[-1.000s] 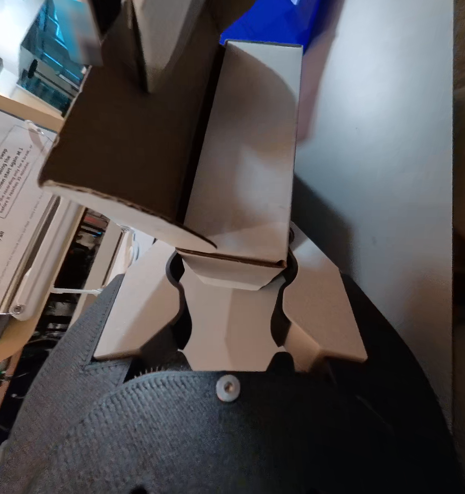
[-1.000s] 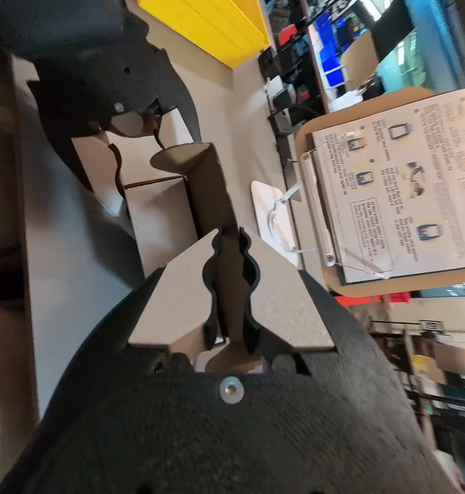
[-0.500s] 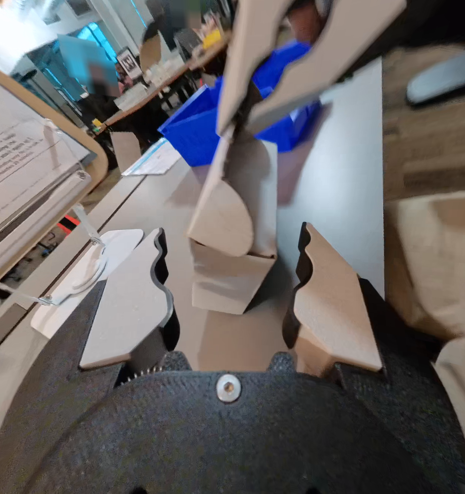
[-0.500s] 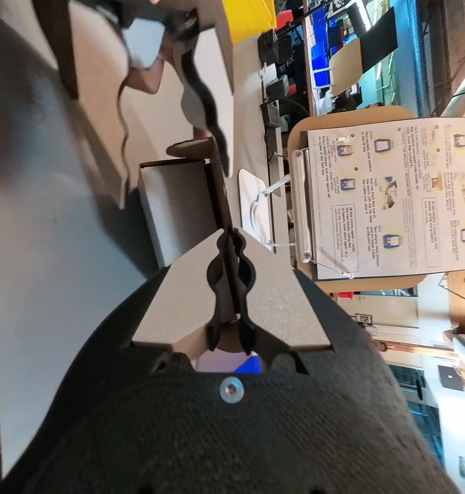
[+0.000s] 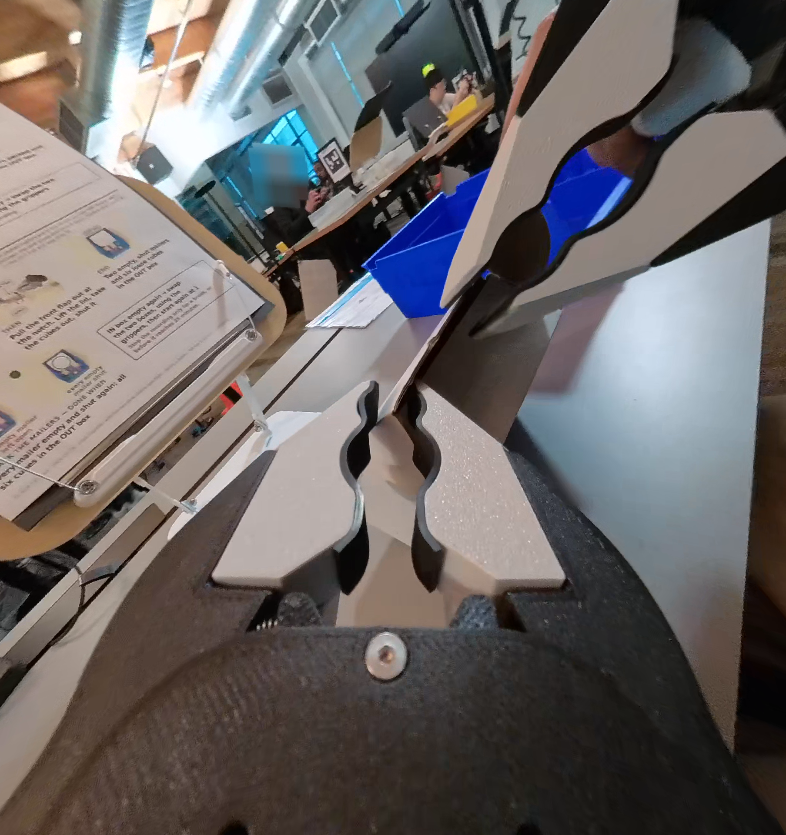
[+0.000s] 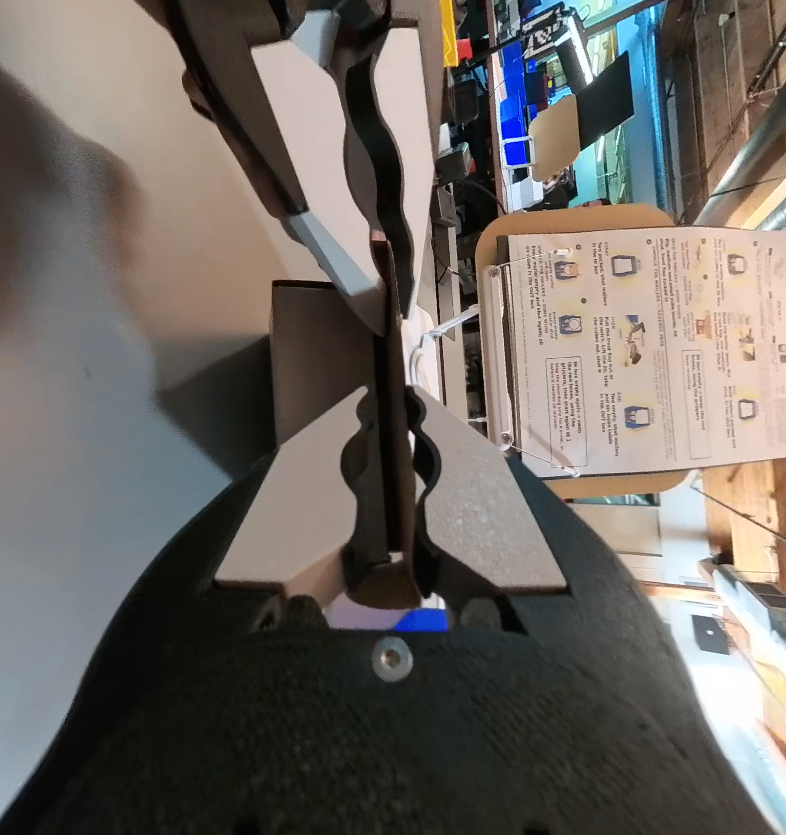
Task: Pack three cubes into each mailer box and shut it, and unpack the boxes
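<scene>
left claw: the left gripper (image 5: 393, 409), grey fingers on a black textured body, is pinched narrow on a thin brown cardboard flap of the mailer box (image 5: 468, 375).
right claw: the right gripper (image 6: 388, 397) is likewise clamped on a cardboard panel held edge-on; in the left wrist view it shows above (image 5: 472, 289), tips on the same box.
task's thing: the grey-brown corrugated mailer box (image 6: 318, 357) stands on the pale grey table (image 5: 630, 406), held between the two claws.
cubes: none visible; the box's inside is hidden.
step in hand, as i judge it: working a lid or flap, whether opening or shutting i cannot tell.
doing it well: keep both grips close to the fold, move them together so the card bends at its crease, don't twist or it may tear or slip.
counts, left to right: one instruction sheet on a wooden stand (image 5: 88, 316); two grippers; one mailer box; one blue plastic bin (image 5: 418, 266).
</scene>
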Available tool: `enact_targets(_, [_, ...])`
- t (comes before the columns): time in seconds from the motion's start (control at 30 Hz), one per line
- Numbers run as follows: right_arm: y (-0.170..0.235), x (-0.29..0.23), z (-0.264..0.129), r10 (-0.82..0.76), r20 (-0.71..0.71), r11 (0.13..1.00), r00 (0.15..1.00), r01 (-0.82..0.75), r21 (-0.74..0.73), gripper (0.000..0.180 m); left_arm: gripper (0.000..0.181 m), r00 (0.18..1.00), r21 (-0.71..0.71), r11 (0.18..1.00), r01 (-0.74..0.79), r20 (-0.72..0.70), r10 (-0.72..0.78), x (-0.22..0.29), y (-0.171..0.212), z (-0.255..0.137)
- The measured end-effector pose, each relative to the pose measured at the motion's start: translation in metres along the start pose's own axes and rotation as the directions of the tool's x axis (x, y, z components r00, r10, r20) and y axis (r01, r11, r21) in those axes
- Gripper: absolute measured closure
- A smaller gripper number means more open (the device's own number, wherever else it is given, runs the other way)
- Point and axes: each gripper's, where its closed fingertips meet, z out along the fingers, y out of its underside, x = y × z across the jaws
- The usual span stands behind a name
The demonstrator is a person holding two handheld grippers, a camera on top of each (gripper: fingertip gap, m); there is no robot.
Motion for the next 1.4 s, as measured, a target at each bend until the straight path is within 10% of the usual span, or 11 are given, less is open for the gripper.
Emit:
enact_targets(0.4, [-0.043, -0.016, -0.029, 0.337, 0.097, 0.875, 0.936, -0.350, 0.334, 0.160, 0.174, 0.994, -0.039, 0.999, 0.022, 0.111, -0.017, -0.020, 0.003, -0.001])
enact_targets(0.9, [0.014, -0.007, 0.017, 0.639, 0.013, 0.757, 0.769, -0.632, 0.165, 0.114, 0.175, 0.994, -0.070, 0.997, 0.036, 0.108, -0.028, -0.013, -0.004, 0.005])
enact_targets(1.4, [0.027, -0.035, 0.027, 0.690, 0.094, 0.720, 0.717, -0.694, 0.005, 0.111, 0.174, 0.990, -0.052, 0.997, 0.060, 0.134, -0.052, -0.020, -0.010, 0.002])
